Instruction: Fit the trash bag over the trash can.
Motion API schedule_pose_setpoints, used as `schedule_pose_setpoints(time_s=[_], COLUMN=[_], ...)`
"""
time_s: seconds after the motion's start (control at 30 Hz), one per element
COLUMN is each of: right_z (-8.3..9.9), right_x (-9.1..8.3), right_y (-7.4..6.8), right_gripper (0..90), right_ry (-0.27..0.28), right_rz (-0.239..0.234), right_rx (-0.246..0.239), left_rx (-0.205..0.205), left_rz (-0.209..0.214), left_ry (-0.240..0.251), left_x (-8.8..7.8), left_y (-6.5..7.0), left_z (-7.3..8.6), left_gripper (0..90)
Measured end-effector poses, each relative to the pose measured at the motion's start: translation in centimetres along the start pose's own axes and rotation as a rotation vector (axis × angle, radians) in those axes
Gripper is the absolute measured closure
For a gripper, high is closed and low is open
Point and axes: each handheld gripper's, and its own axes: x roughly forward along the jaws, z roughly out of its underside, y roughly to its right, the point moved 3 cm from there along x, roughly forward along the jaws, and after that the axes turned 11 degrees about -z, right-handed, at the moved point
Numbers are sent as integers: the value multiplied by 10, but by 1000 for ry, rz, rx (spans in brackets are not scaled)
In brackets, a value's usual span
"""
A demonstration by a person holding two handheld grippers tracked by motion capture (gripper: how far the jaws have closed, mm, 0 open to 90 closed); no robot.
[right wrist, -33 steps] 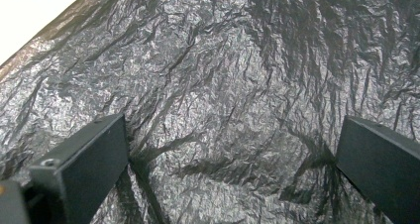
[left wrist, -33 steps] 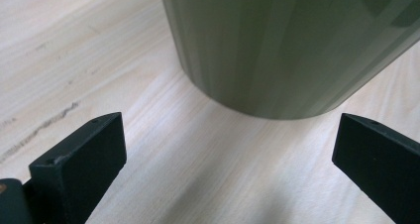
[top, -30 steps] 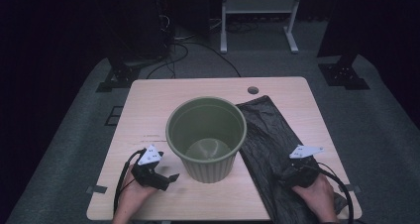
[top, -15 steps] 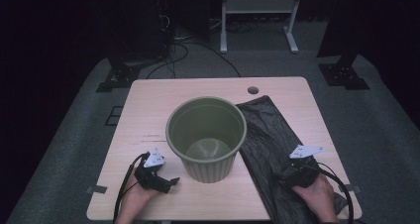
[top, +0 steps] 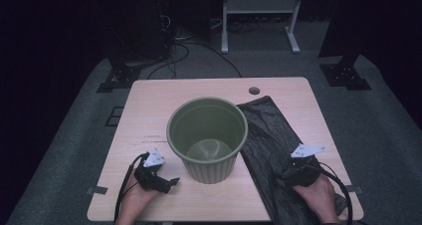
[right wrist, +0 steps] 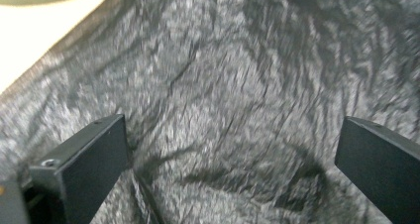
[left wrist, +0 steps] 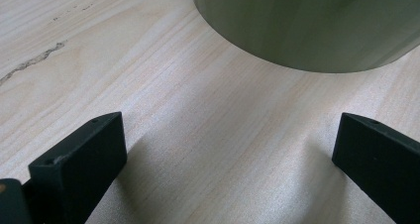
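Left tongs [top: 171, 181] now nearer bin [top: 207, 135]

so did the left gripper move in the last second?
Yes. The left gripper slid back toward the table's near edge, slightly away from the green bin.

The pale rectangular wooden table [top: 149, 115] shows fine straight grain with a matt finish (one dark scratch in the left gripper view). The round olive-green plastic bin [top: 207, 135] looks smooth, faintly ribbed. The black crinkled plastic bag [top: 271, 150] glints softly.
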Motion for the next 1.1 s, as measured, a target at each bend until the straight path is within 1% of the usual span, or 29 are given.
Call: schedule_pose_setpoints(time_s=[0.17,0.27,0.33,0.37,0.4,0.43,0.5,0.6,0.63,0.67,0.7,0.8,0.9,0.93,0.97,1.0,1.03,1.07,1.1], right_z=[-10,-16,-20,-21,-21,-22,-24,-25,-25,-25,-25,-27,-24,-21,-19,-17,-16,-15,-16], right_x=[-4,-6,-7,-8,-8,-8,-8,-9,-8,-6,-5,-2,1,1,2,4,6,7,7], right_y=[8,14,19,22,25,29,36,45,50,54,57,65,74,78,80,82,83,82,80], right_gripper=[0,0,0,0,0,0,0,0,0,0,0,0,0,0,0,0,0,0,0], right_ry=[14,4,4,10,10,-3,-12,10,3,-17,-25,-22,-23,-27,-29,-39,-50,-51,-48], right_rz=[19,44,51,59,68,70,73,77,81,82,91,104,123,123,115,108,107,106,95], right_rx=[26,30,34,32,39,52,66,77,87,98,98,104,128,140,159,167,172,163,162], left_rx=[0,0,0,0,0,0,0,-1,-1,-1,-1,-1,-1,-1,-1,-1,-1,-1,-1], left_rz=[0,0,0,0,0,0,-1,-1,-1,-1,-1,-1,-1,-1,-1,-1,-1,-1,-1], left_ry=[0,0,0,0,0,0,0,0,0,0,0,0,0,0,0,0,0,0,0], left_x=[0,0,0,0,0,0,0,0,0,0,0,0,0,0,0,0,0,0,0], left_y=[0,0,0,0,0,0,0,0,0,0,0,0,0,0,0,0,0,0,0], left_z=[0,0,0,0,0,0,0,0,0,0,0,0,0,0,0,0,0,0,0], left_gripper=[0,0,0,0,0,0,0,0,0,0,0,0,0,0,0,0,0,0,0])
